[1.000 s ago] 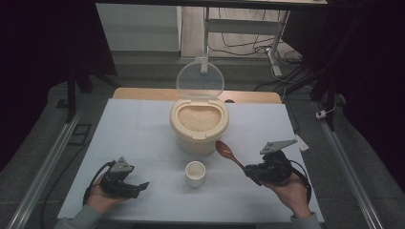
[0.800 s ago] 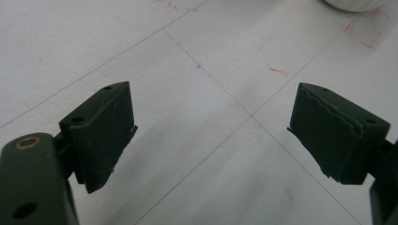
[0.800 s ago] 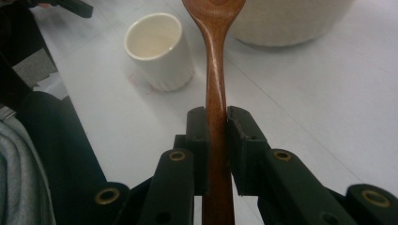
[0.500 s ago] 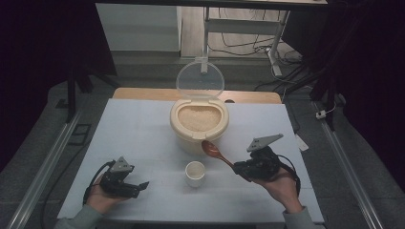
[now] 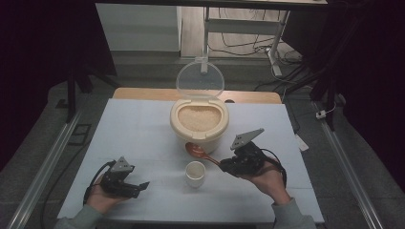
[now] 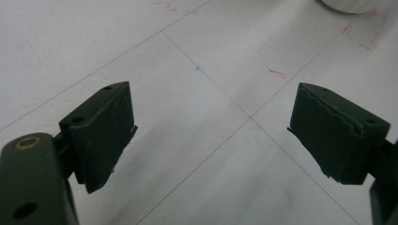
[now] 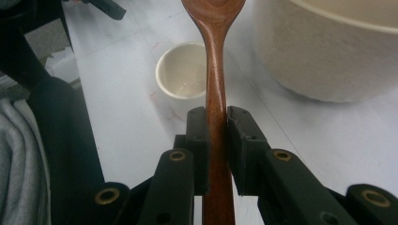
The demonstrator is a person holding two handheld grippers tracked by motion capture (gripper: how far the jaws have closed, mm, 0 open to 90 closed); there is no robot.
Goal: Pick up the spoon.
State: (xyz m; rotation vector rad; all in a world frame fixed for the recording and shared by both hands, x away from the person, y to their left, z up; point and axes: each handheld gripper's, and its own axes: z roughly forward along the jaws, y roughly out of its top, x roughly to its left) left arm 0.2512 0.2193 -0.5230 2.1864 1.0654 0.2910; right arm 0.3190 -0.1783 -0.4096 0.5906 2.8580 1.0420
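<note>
Right gripper view: wooden spoon [image 7: 215, 70] handle clamped between jaws.

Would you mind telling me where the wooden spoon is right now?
The wooden spoon is clamped by its handle in the right gripper; in the high view its bowl sits just in front of the rice container, above the small cup.
</note>
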